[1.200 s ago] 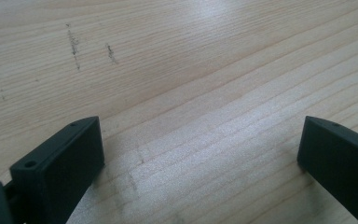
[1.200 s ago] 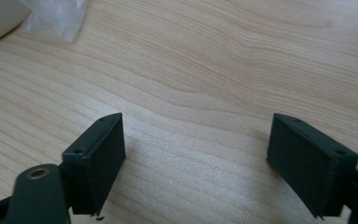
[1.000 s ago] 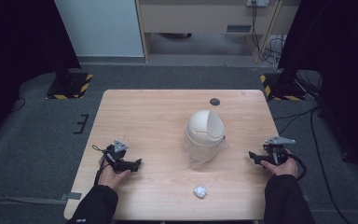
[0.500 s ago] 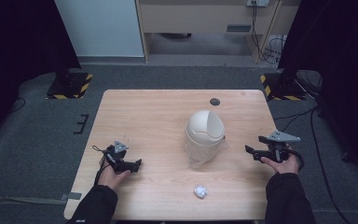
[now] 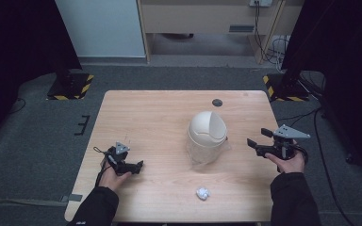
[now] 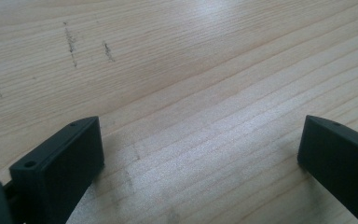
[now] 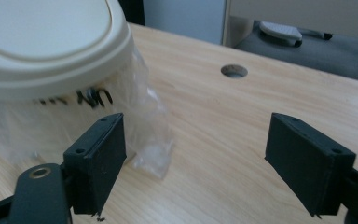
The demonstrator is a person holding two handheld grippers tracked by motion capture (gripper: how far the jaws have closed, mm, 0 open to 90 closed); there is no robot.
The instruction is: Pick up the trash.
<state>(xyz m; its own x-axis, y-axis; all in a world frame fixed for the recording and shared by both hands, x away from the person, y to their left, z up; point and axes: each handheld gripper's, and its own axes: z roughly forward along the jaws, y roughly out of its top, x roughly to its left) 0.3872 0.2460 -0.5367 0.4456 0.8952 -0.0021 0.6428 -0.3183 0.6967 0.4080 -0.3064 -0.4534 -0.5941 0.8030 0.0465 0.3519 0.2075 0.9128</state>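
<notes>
I have the right tongs (image 5: pixel 257 146) at the right of the high view, lifted off the desk (image 5: pixel 160 117) and aimed left at the bin (image 5: pixel 207 136). Their jaws stand wide apart with nothing between them and have just been opening, I judge to make room for the bin's lid or bag. The bin sits just right of the frame's middle: a cream domed lid over a clear bag that spills onto the wood. In the right gripper view the lid (image 7: pixel 51 42) is cut off at the upper left, and dark lettering behind the plastic (image 7: pixel 140 126) is too creased to read.

The left tongs (image 5: pixel 134 165) rest low at the lower left, jaws also apart over bare wood, parked, I think, while the right does the work.

1 crumpled paper ball (image 5: pixel 202 192) lies near the bottom edge, well apart from both tongs; probably it is meant for the bin. A cable hole (image 5: pixel 217 102) sits beyond the bin.
</notes>
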